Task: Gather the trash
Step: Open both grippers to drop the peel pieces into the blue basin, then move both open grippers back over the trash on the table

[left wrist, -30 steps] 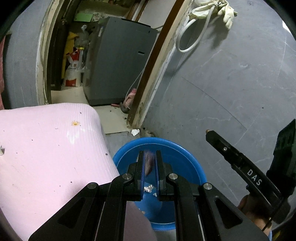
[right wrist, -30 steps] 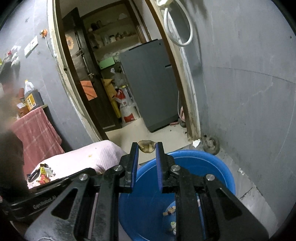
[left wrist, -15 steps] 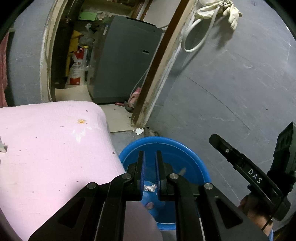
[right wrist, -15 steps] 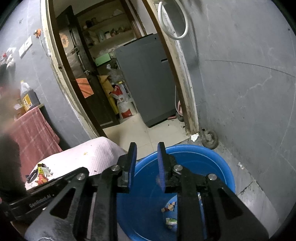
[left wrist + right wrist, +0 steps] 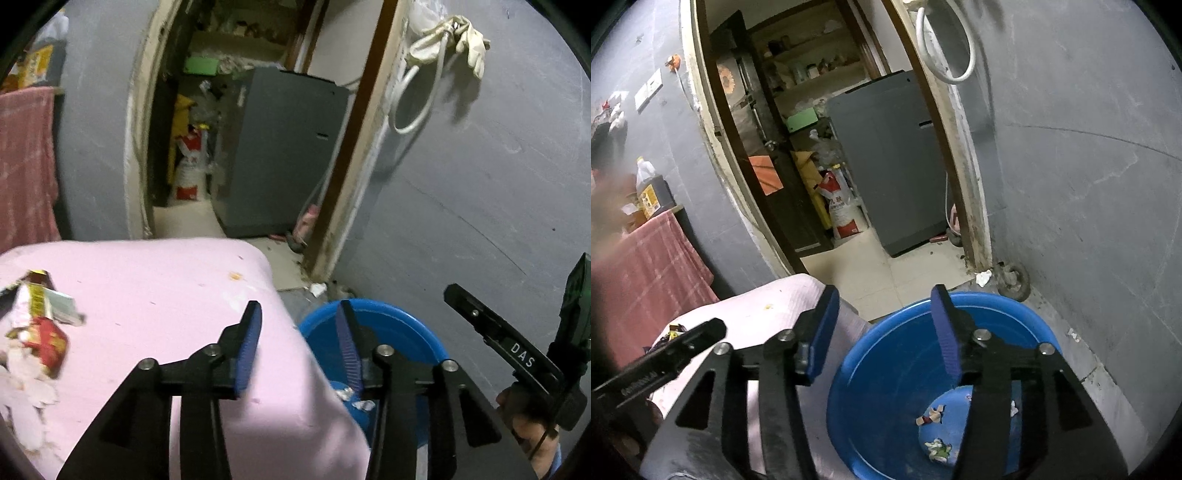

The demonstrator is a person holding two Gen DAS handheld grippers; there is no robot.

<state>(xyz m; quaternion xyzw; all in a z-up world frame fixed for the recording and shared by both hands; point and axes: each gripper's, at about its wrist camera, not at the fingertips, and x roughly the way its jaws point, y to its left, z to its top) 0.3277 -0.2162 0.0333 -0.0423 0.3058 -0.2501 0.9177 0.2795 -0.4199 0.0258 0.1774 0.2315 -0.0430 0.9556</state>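
Note:
A blue plastic basin [image 5: 897,369] stands on the floor beside a pink-covered table [image 5: 155,295]; it also shows in the left wrist view [image 5: 399,332]. Small scraps of trash [image 5: 936,448] lie in its bottom. My left gripper [image 5: 297,350] is open and empty above the table's corner and the basin's rim. My right gripper [image 5: 882,332] is open and empty above the basin. A crumpled red and yellow wrapper [image 5: 40,325] and white scraps lie on the table at the left.
A grey wall [image 5: 1089,184] rises right of the basin. A doorway behind leads to a grey cabinet [image 5: 890,158] and sacks. A red cloth [image 5: 639,269] hangs at the left. A small wheel [image 5: 1012,280] lies by the door frame.
Both grippers opened. The scrap in the left gripper and the piece in the right one dropped into the basin. The left gripper swung left, bringing the wrapper on the table into view.

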